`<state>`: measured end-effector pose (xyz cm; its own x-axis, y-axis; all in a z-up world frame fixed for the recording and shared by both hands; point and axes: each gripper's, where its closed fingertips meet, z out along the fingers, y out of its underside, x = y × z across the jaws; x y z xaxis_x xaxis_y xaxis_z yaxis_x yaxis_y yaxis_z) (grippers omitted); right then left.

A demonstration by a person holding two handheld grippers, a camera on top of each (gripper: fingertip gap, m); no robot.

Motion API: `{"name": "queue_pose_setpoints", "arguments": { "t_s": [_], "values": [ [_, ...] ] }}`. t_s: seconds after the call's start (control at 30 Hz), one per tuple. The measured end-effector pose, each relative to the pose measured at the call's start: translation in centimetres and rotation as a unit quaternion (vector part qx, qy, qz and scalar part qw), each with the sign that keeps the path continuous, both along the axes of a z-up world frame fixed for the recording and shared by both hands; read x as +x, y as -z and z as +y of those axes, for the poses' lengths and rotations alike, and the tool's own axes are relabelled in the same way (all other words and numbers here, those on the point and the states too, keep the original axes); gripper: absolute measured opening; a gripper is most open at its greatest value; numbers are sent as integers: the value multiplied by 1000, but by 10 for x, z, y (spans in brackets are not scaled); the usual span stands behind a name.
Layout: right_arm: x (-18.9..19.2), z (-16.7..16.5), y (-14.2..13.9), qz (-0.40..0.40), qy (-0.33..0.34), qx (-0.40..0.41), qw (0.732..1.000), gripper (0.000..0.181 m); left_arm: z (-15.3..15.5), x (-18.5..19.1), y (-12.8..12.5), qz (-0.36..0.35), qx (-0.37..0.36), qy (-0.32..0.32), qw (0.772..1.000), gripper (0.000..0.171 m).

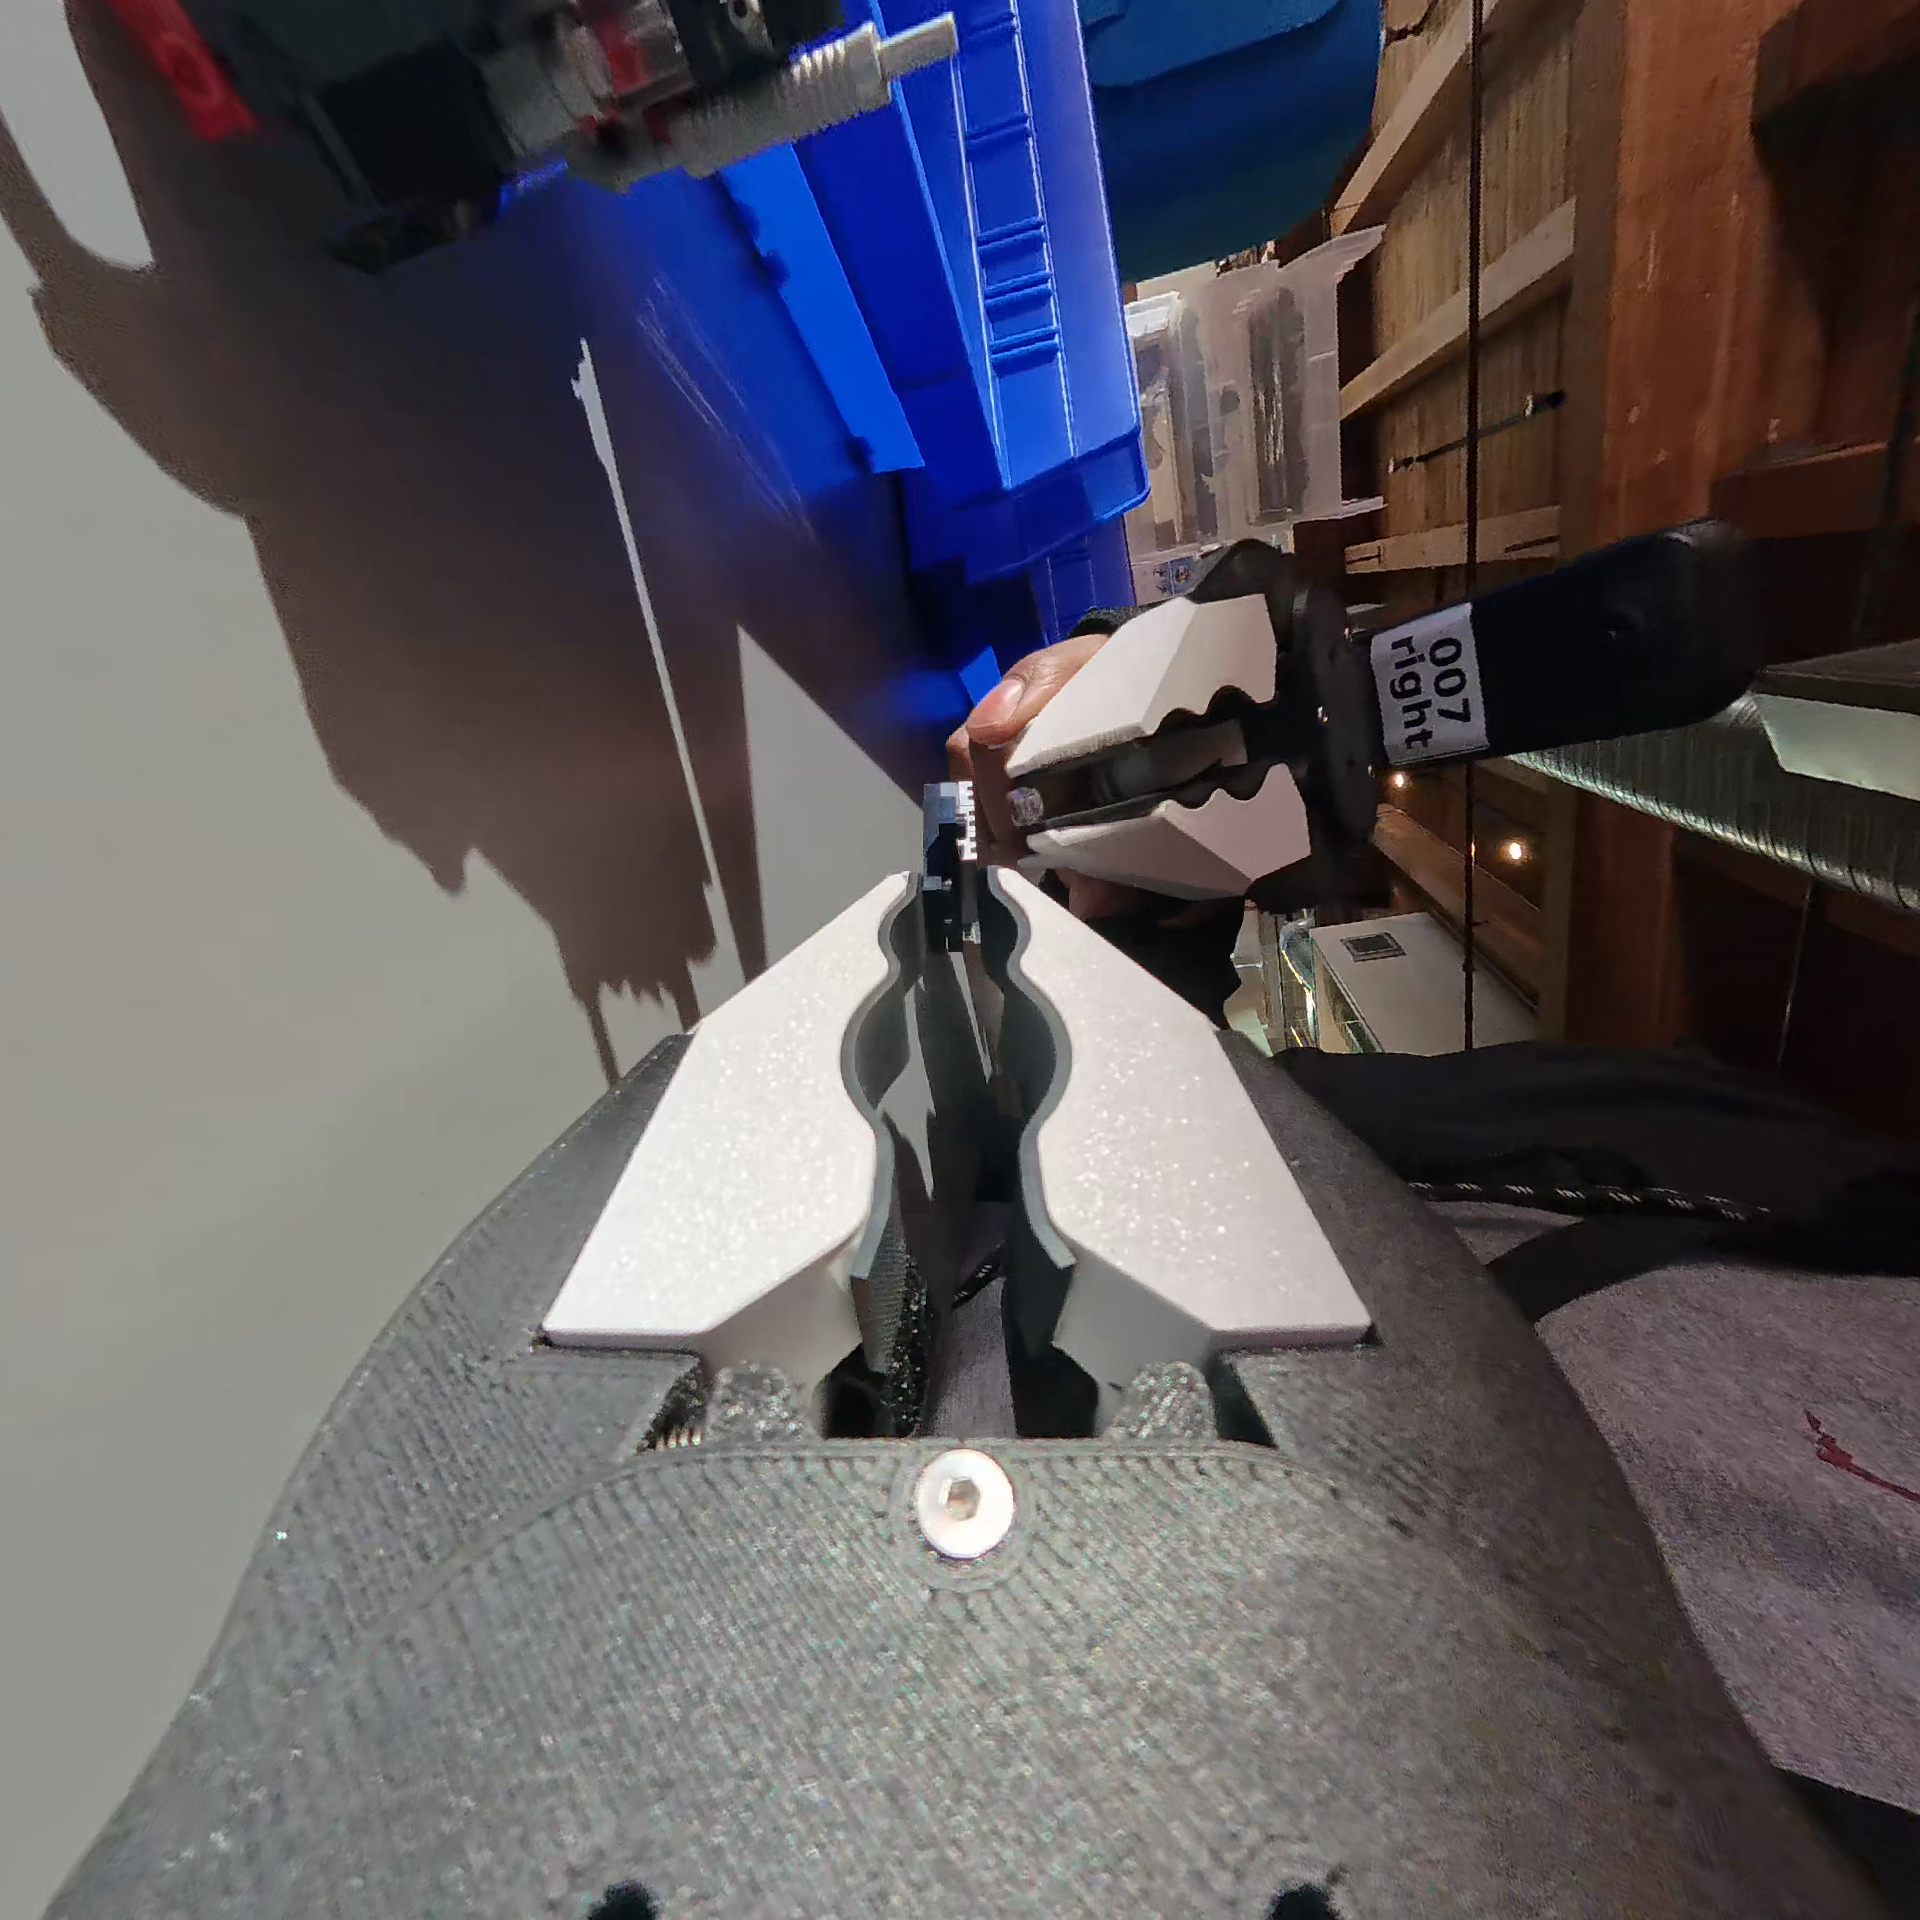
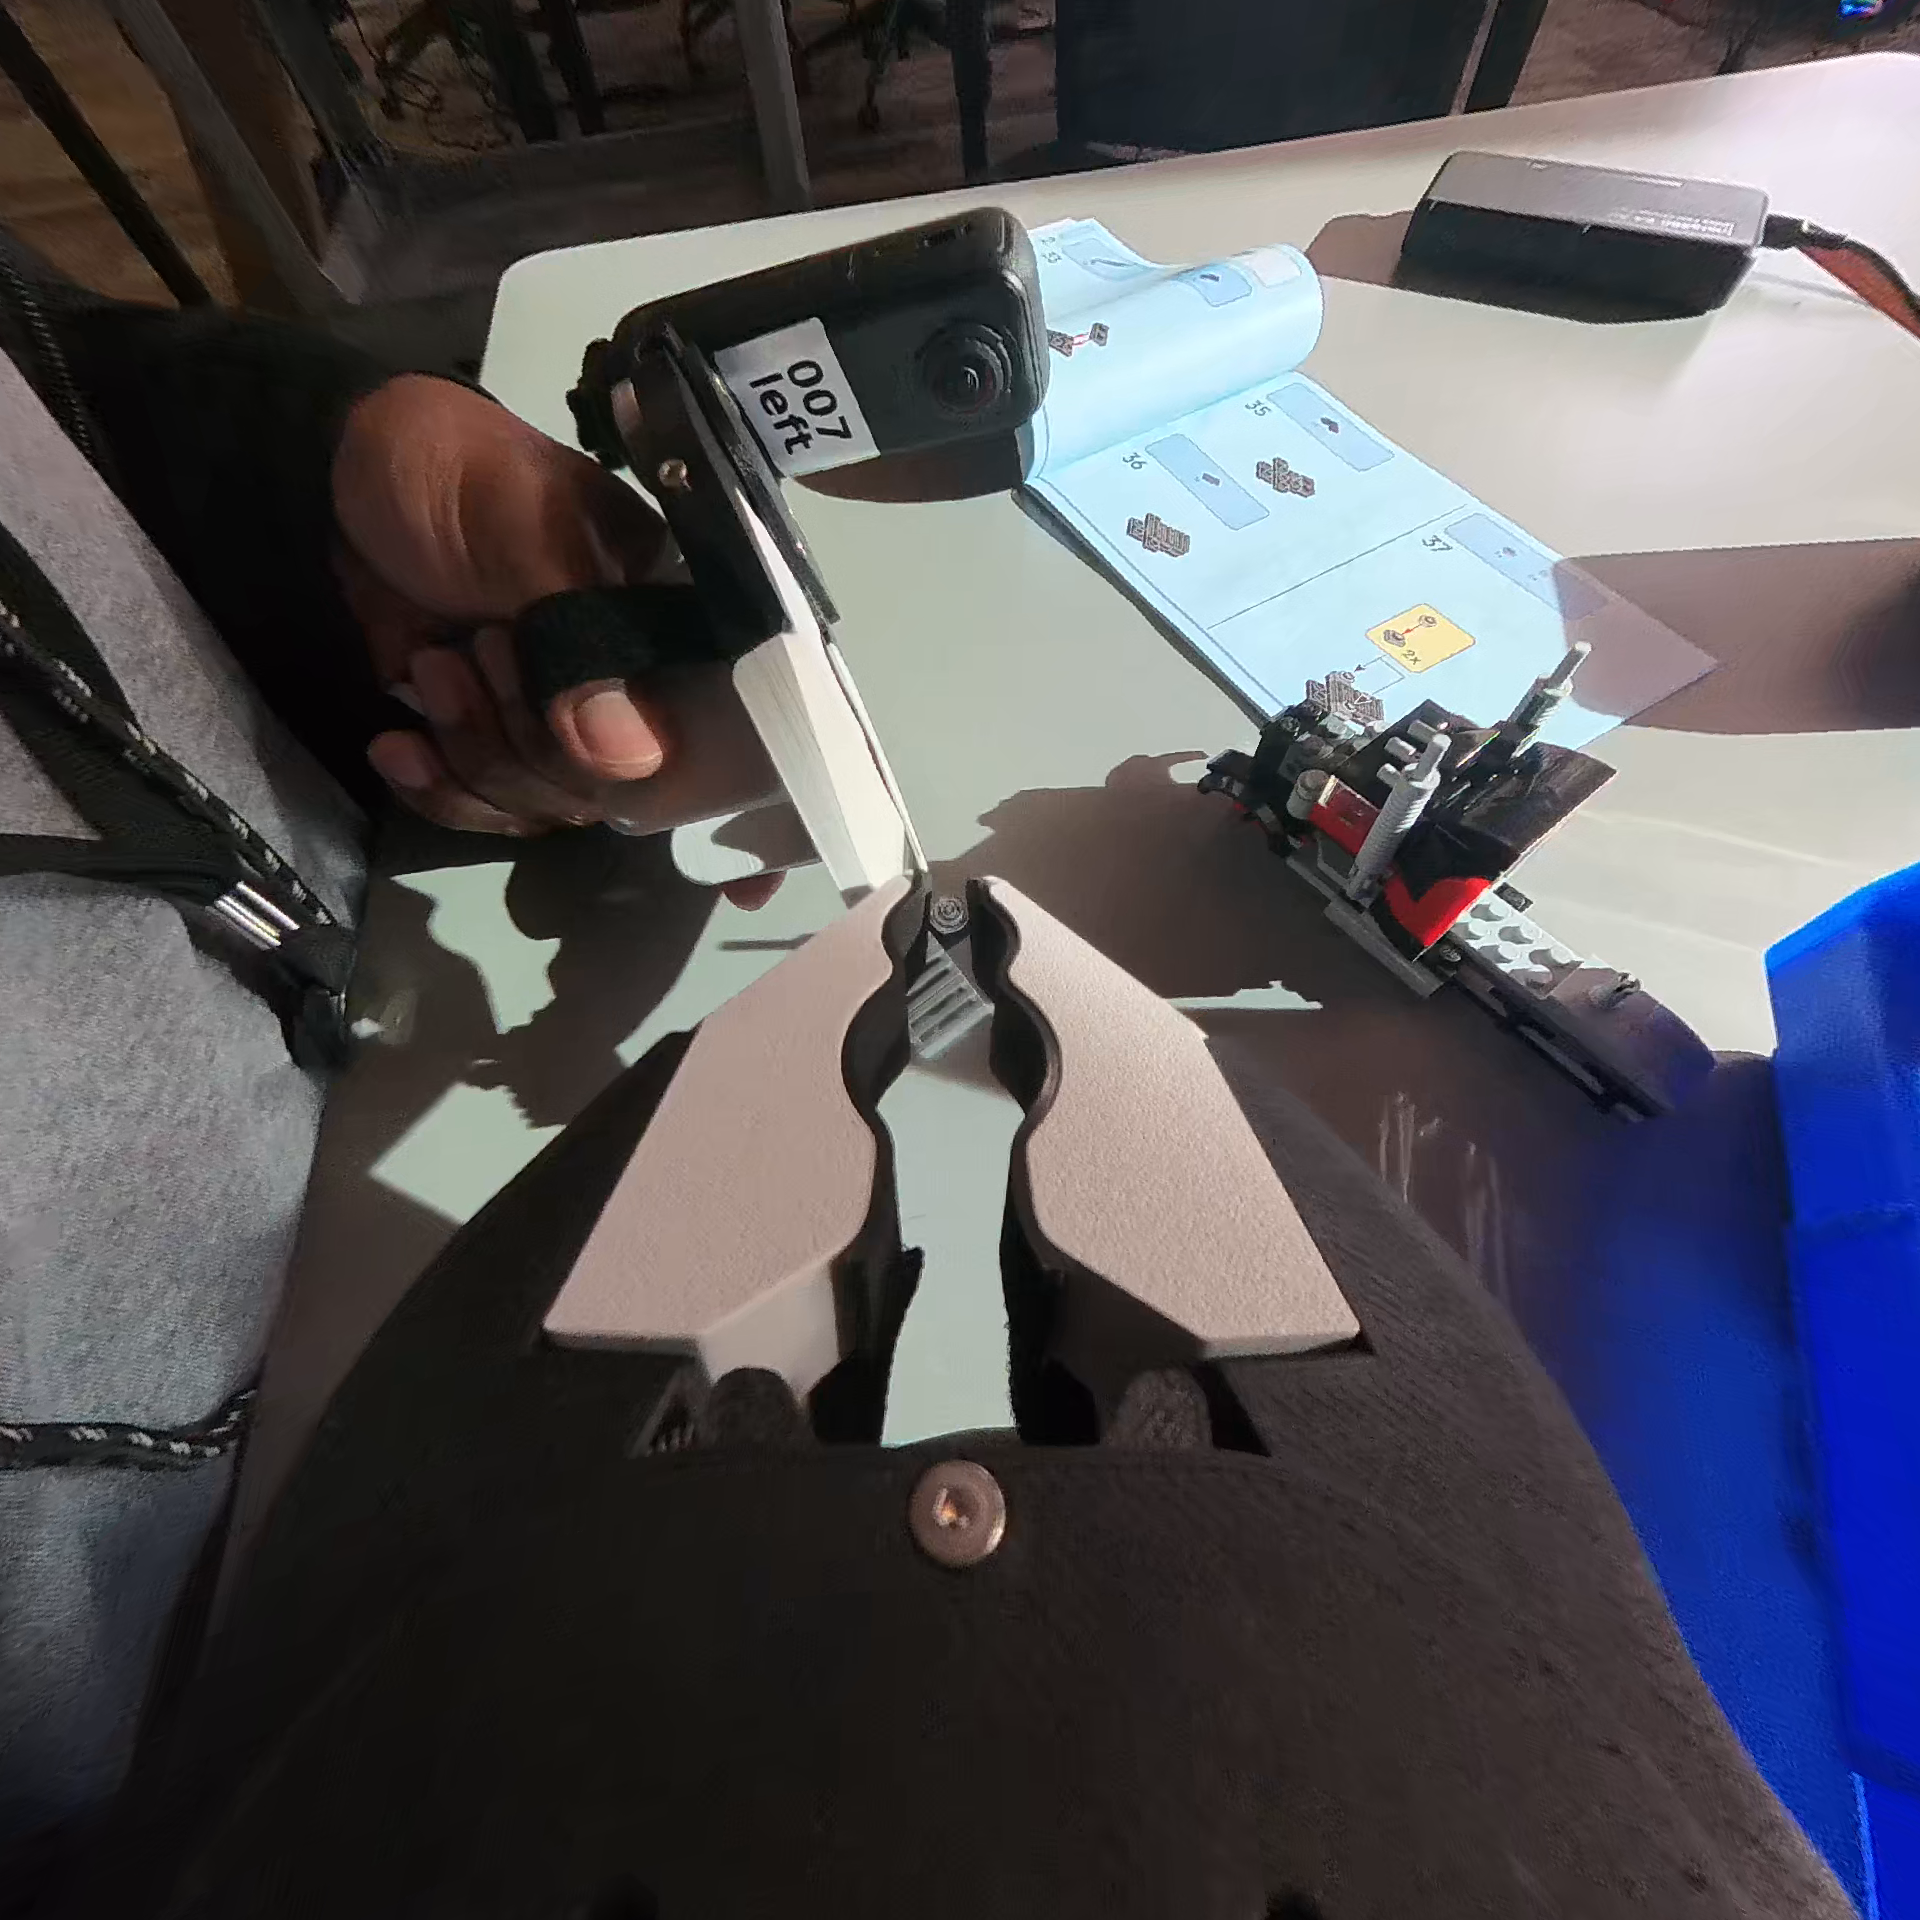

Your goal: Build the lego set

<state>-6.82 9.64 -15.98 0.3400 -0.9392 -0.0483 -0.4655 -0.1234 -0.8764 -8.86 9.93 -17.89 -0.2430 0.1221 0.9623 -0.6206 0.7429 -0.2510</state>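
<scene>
My left gripper (image 1: pixel 951 888) is shut on a small dark lego sub-assembly (image 1: pixel 948 873) that sticks out past its fingertips. My right gripper (image 2: pixel 940 902) is shut on a small grey round piece (image 2: pixel 948 916), with a grey ribbed part (image 2: pixel 945 997) between its fingers just behind it. In the left wrist view the right gripper (image 1: pixel 1023 816) holds the round piece (image 1: pixel 1023 803) against the side of the sub-assembly. In the right wrist view the left gripper (image 2: pixel 909 873) meets my right fingertips. The partly built black, red and grey lego model (image 2: pixel 1403 831) lies on the white table (image 2: pixel 1039 675).
An open instruction booklet (image 2: pixel 1247 468) lies beyond the model. A black box (image 2: pixel 1579 229) with a cable sits at the far right. A blue bin (image 2: pixel 1849 1247) stands at the right edge and also shows in the left wrist view (image 1: pixel 935 312). A person's lap is at the left. Left and right tips are no more than a few centimetres apart.
</scene>
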Motion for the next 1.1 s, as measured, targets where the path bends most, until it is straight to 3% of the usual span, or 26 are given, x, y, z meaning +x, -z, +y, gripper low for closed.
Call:
{"name": "queue_pose_setpoints", "arguments": {
  "t_s": [1.1],
  "values": [
    [-1, 5, 3, -6, -7, 91, 996, 10, 4, -3, -7, 2, -22, 13, 1000, 9]
  ]
}}
